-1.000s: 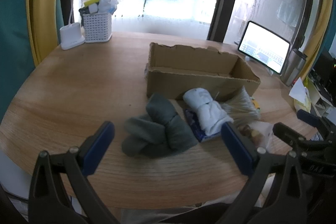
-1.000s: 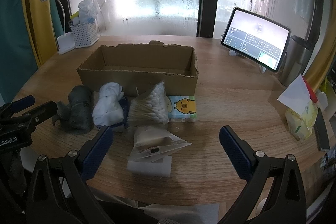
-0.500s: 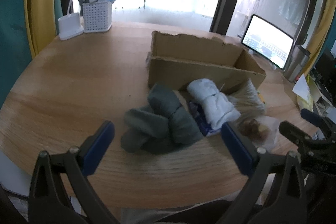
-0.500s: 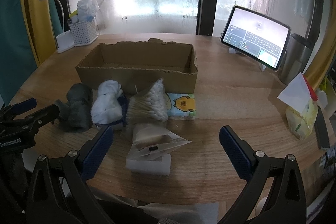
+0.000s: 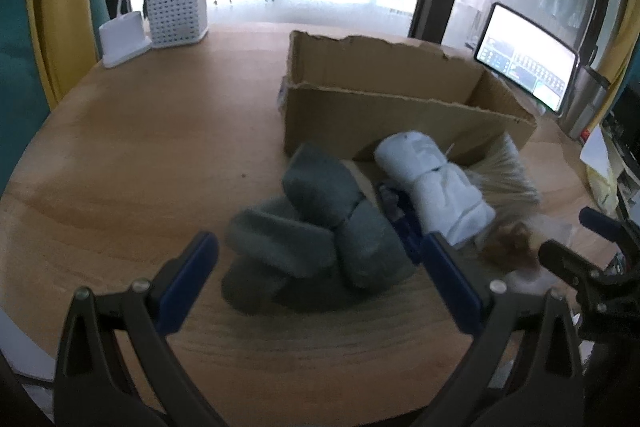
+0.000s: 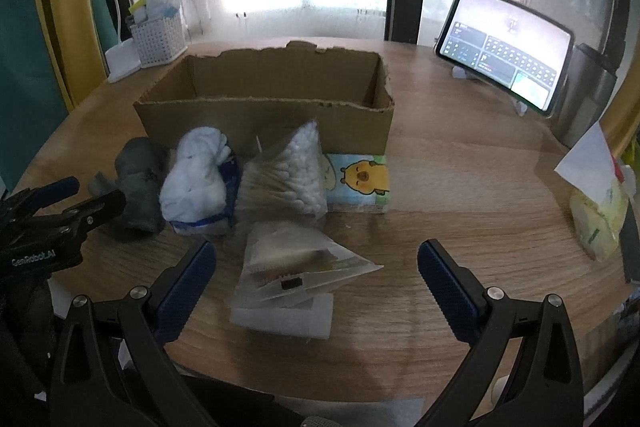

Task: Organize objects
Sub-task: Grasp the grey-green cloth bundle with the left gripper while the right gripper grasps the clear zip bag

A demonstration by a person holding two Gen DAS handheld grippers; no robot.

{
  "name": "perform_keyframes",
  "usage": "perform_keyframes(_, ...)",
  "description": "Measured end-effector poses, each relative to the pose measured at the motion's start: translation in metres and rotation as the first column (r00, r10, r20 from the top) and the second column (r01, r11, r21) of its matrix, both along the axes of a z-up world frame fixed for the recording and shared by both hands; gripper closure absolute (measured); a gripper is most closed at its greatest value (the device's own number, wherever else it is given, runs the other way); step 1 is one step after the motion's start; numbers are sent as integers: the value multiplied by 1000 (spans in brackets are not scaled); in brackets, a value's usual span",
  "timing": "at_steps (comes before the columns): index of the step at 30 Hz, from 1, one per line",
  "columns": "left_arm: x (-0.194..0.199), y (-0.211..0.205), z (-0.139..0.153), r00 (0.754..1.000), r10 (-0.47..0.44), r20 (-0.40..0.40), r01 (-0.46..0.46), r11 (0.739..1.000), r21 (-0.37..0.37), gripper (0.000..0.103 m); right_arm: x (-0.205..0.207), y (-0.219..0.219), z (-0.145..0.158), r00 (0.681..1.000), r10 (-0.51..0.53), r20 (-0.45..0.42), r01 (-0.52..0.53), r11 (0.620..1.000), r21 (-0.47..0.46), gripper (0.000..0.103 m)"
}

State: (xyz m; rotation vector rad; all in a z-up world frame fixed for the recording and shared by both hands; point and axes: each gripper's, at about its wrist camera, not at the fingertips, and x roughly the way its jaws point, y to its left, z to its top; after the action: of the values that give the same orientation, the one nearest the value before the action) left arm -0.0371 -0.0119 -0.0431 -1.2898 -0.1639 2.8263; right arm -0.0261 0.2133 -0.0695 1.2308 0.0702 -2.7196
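Note:
An open cardboard box [image 6: 264, 123] stands mid-table, also in the left wrist view [image 5: 400, 115]. In front of it lie grey rolled socks [image 5: 316, 223] [image 6: 140, 179], a white sock roll [image 5: 436, 195] [image 6: 196, 187], a bag of cotton swabs [image 6: 288, 179], a tissue pack with a cartoon print [image 6: 358, 183], and a clear packet on a white block [image 6: 296, 275]. My left gripper [image 5: 320, 267] is open just before the grey socks. My right gripper [image 6: 316, 275] is open around the clear packet, without touching it.
A round wooden table [image 5: 140, 155]. A white basket [image 5: 174, 15] and lamp base [image 5: 120, 41] stand at the back left. A tablet on a stand [image 6: 504, 47], a metal tumbler [image 6: 580, 91] and a yellow bag [image 6: 600, 211] are on the right.
My left gripper has moved forward toward the grey socks. My right gripper has edged forward toward the clear packet. Both stay open.

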Motion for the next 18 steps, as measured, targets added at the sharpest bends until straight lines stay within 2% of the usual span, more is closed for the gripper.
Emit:
perform_keyframes(7, -14, 5, -12, 1000, -14, 28, 14, 1000, -2, 1, -8, 0, -10, 999, 15, 31, -15, 1000, 12, 2)
perform_keyframes(9, -18, 7, -15, 999, -15, 32, 15, 1000, -6, 1, -11, 1, -13, 999, 18, 45, -19, 1000, 12, 8)
perform_keyframes(13, -22, 9, -21, 998, -23, 53, 23, 1000, -9, 1, -13, 2, -18, 998, 20, 57, -20, 1000, 10, 12)
perform_keyframes(16, -24, 9, -24, 998, -21, 61, 21, 1000, -4, 1, -14, 3, -21, 998, 25, 60, -25, 1000, 8, 18)
perform_keyframes(18, -23, 9, -23, 998, -15, 56, 15, 1000, 2, 4, -15, 3, -22, 997, 34, 66, -34, 999, 4, 27)
